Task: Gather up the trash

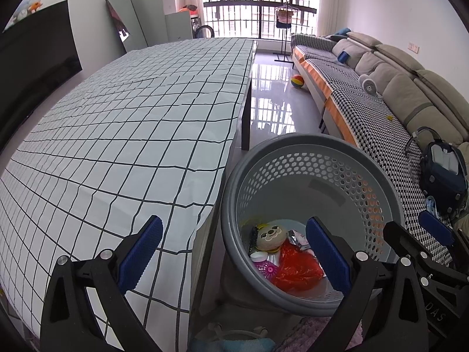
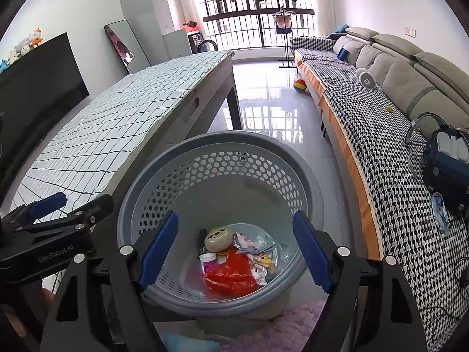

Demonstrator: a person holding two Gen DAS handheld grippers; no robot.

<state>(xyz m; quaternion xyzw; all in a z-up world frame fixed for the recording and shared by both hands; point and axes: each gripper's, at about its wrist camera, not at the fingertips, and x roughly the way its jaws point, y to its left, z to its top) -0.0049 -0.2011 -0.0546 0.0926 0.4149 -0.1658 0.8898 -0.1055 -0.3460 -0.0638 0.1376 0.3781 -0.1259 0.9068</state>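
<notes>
We see a long sofa (image 2: pixel 390 135) with a houndstooth cover running down the right side of the room, and a table (image 1: pixel 123 135) under a pale checked cloth filling the left. Between them, on the glossy floor, stands a grey perforated basket (image 2: pixel 222 173), just beside the near corner of the table.

Next in size come our two tongs. The left gripper (image 1: pixel 234 255) hangs with its blue pads spread wide: one finger shows over the tablecloth, the other over the basket's inner wall, and nothing sits between them. The right gripper (image 2: pixel 234 252) points down into the basket mouth, its jaws equally wide and empty, the pads framing the basket's contents without touching them.

A dark blue bag (image 2: pixel 448 170) rests on the sofa seat at the right, and a striped ball (image 2: pixel 299 85) lies on the floor near the sofa's base, well apart from the basket.

The trash lies at the bottom of the basket: a crumpled red plastic bag (image 2: pixel 231 275) is the biggest piece, a round tan plush face (image 2: pixel 218 239) sits touching it on the far side, crinkled silvery wrappers (image 2: pixel 258 249) lie to the right, and a small white and pink lid (image 2: pixel 208 257) is tucked between plush and bag.
</notes>
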